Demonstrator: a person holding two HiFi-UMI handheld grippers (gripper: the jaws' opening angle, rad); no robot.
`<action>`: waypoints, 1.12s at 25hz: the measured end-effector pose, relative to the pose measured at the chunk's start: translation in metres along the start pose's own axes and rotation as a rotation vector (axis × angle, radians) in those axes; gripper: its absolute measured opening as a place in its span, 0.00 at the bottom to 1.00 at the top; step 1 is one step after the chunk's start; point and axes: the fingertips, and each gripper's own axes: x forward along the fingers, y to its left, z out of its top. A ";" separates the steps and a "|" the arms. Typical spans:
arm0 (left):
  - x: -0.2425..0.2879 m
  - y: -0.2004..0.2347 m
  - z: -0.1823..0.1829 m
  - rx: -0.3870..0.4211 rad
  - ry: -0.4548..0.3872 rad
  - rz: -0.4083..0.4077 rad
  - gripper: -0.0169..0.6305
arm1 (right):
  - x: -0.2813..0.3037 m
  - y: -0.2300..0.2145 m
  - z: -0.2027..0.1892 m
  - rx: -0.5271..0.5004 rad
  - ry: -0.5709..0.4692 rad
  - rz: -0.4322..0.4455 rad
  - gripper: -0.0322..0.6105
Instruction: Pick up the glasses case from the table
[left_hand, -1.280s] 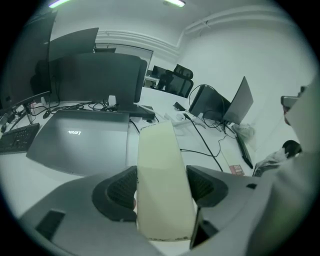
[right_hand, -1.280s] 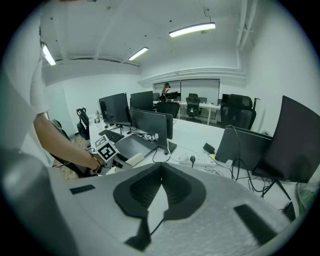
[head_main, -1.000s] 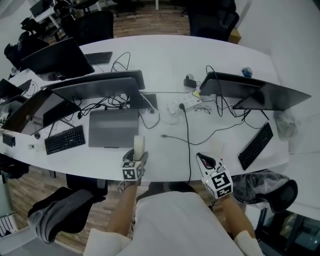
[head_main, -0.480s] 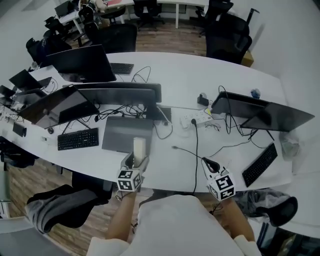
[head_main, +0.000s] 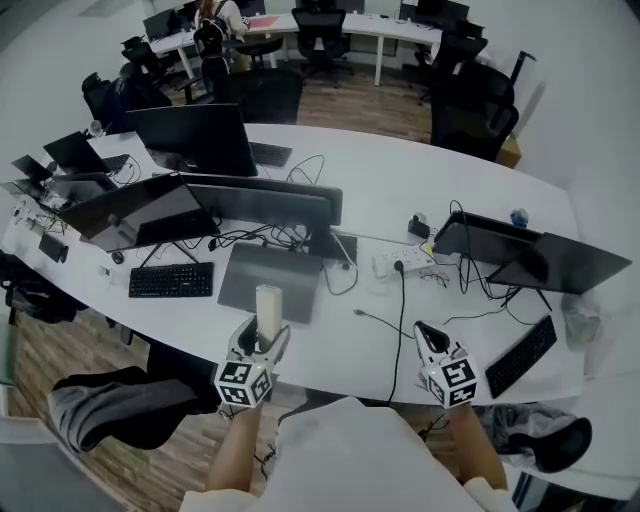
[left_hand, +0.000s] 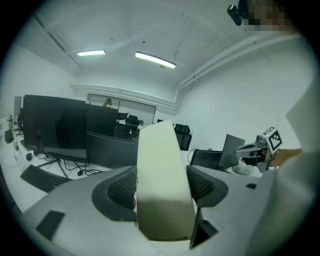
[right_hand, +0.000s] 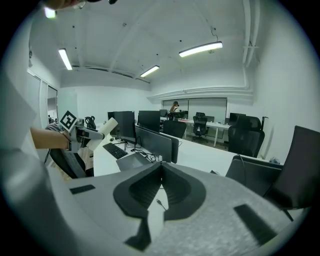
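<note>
White table (head_main: 400, 170) — 3 keyboards (head_main: 171, 280), monitors (head_main: 195, 135), a power strip (head_main: 402, 263), loose cables (head_main: 400, 320).

the case (left_hand: 162, 185) between the left tongs' (head_main: 260, 340) pads (left_hand: 118, 195) looks smooth, matt, cream. the pads are dark, ribbed, rubbery. ahead of the tongs the table (head_main: 400, 190) is smooth white; past it, a wood-plank floor (head_main: 345, 98). left of the left tongs, soft grey cloth (head_main: 110, 415).

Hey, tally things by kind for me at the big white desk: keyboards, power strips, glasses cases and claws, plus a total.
Keyboards: 3
Power strip: 1
Glasses case: 1
Claws: 2, the left claw shut on the case, and the right claw
Total: 7
</note>
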 end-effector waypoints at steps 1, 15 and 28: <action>-0.005 0.000 0.004 0.003 -0.011 0.002 0.50 | -0.001 0.000 0.004 -0.004 -0.007 0.002 0.05; -0.074 0.015 0.076 0.055 -0.221 0.086 0.50 | -0.022 -0.009 0.066 -0.061 -0.145 -0.008 0.05; -0.083 0.009 0.113 0.075 -0.323 0.090 0.50 | -0.038 -0.011 0.103 -0.094 -0.245 -0.003 0.05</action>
